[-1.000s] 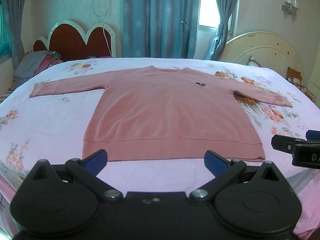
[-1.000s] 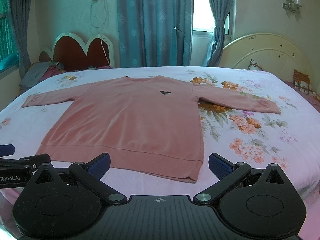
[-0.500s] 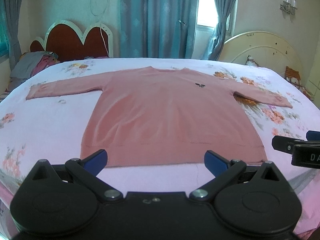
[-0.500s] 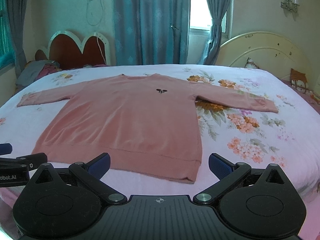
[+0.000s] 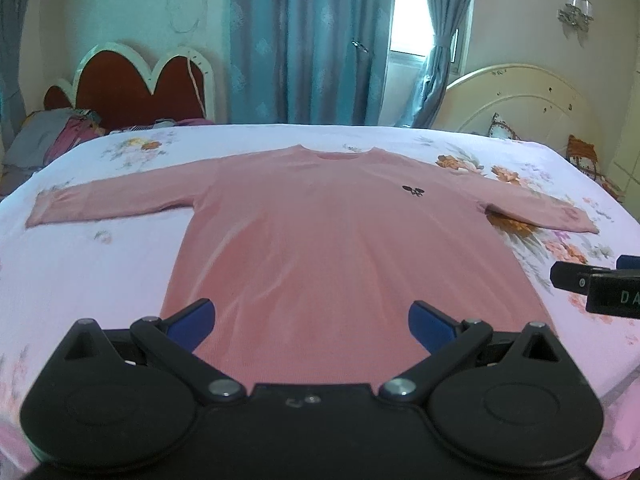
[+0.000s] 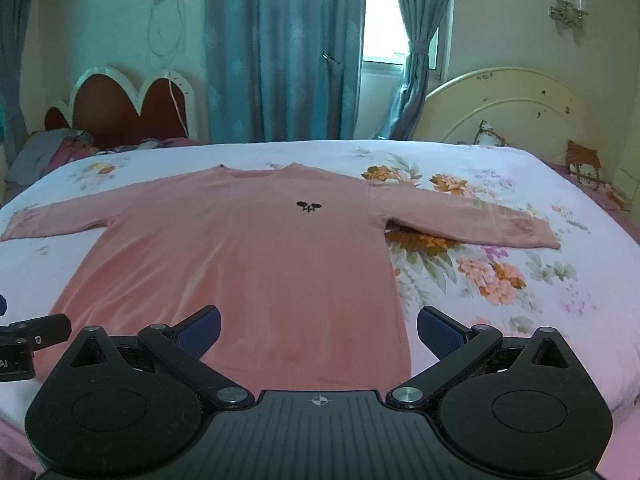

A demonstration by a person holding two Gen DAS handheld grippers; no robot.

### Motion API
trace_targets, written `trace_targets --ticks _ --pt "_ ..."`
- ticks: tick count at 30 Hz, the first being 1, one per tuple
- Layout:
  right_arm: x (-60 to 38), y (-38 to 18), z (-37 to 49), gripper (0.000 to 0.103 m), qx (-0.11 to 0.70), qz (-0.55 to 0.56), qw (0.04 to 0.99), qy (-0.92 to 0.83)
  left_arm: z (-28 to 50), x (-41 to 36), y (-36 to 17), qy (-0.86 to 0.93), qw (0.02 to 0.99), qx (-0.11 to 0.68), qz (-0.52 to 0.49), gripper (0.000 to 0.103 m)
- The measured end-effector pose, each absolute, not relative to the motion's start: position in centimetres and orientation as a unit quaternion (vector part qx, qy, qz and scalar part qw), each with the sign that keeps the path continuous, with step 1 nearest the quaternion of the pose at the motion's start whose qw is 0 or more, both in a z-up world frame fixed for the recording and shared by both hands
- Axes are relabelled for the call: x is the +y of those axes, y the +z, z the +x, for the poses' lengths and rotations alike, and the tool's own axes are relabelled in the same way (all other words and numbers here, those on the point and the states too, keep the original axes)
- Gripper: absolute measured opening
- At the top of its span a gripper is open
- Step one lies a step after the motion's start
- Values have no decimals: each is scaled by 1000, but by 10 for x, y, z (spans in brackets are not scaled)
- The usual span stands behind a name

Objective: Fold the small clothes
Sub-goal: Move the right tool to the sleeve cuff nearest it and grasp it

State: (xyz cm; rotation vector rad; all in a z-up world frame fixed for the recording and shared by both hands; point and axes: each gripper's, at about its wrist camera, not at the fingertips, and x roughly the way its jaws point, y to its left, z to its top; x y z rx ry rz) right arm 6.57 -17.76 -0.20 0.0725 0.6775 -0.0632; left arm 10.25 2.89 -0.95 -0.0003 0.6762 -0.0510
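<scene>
**Bed with a pink sweater laid flat, both tools at its hem**

Floral sheet (image 5: pixel 100 264) covers the bed, and on it the pink sweater (image 5: pixel 340 248) lies face up, spread flat, neck toward the curtains (image 5: pixel 304 40) and hem toward me. Both sleeves stretch out sideways: the left sleeve (image 5: pixel 112 204) rests on plain sheet, the right sleeve (image 6: pixel 472 220) crosses a patch of orange printed flowers. A small dark emblem (image 6: pixel 308 207) sits on the chest. No part of the garment is folded over.

My left gripper (image 5: pixel 312 320) hangs over the hem region, its blue pads spread wide with only sweater fabric showing between them; they pinch nothing, and I cannot tell whether they touch the cloth. My right gripper (image 6: pixel 318 330) is likewise wide apart and holds nothing, poised over the hem near the sweater's right bottom corner; its right pad (image 6: pixel 438 332) is over bare sheet just beside the side seam. Each tool shows at the edge of the other's view, side by side.

Beyond the sweater, a pile of clothes (image 5: pixel 52 140) lies at the far left edge of the bed, before a red headboard (image 5: pixel 136 92). A cream headboard (image 6: pixel 508 108) stands to the right with a patterned cushion (image 6: pixel 584 164) against it, and a lamp (image 6: pixel 570 8) hangs on the wall above.
</scene>
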Motion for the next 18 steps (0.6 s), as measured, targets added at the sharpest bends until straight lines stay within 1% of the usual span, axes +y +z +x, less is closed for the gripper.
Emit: trace_targets --ticks 5,10,13,16,18 --pt "-174 -4 99 103 333 34 941 -55 139 30 -11 -46 944 326 16 103" --pt "-176 1 118 103 328 30 941 -73 165 30 -10 -72 944 322 -5 103" --pt "-181 -2 128 103 336 25 938 -82 177 23 -14 -78 945 318 -3 103" --pt "-194 -7 140 103 342 23 934 -96 185 19 -18 -84 952 295 -18 103" --pt "-205 -12 148 103 347 22 932 -107 193 14 -20 -82 951 299 -18 103"
